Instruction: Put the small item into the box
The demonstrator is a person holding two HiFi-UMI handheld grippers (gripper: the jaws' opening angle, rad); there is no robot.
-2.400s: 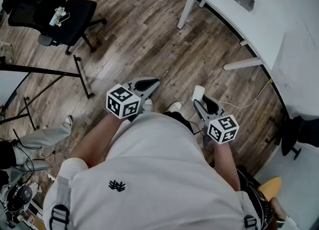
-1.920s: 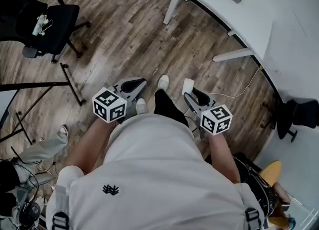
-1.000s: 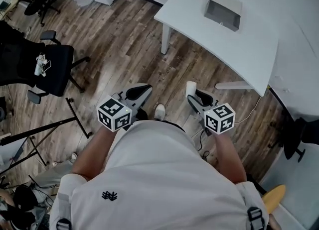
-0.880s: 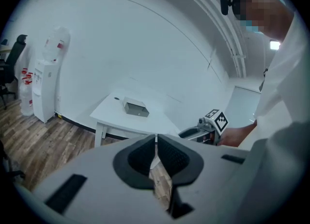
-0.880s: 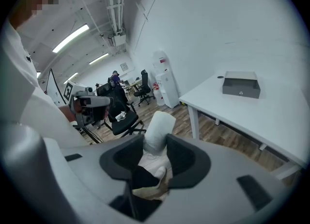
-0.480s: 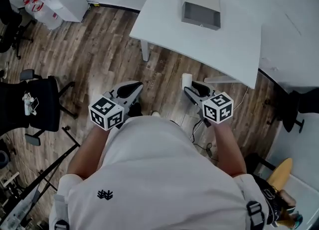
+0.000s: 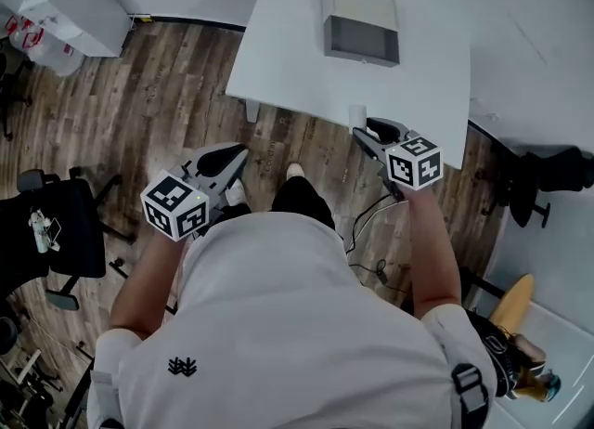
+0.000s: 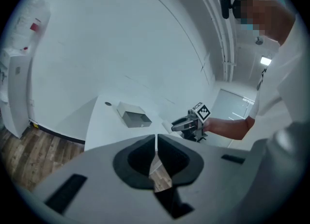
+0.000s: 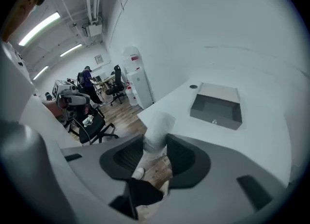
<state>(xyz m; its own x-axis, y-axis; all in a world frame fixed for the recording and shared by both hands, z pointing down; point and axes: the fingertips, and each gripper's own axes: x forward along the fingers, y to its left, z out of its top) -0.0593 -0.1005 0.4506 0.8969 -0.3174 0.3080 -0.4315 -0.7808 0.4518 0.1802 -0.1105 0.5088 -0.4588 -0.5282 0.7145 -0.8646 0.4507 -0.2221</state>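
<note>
White small item [image 9: 156,125] sits pinched in our right hand-held gripper [image 9: 155,143], our left hand-held gripper [image 8: 156,146] closed empty, the box [image 7: 361,45] on the table [image 7: 422,79] not yet reached.

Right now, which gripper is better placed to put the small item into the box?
The right gripper: it grips the small item at the table edge near the box; the left gripper is shut, empty, farther back.
</note>
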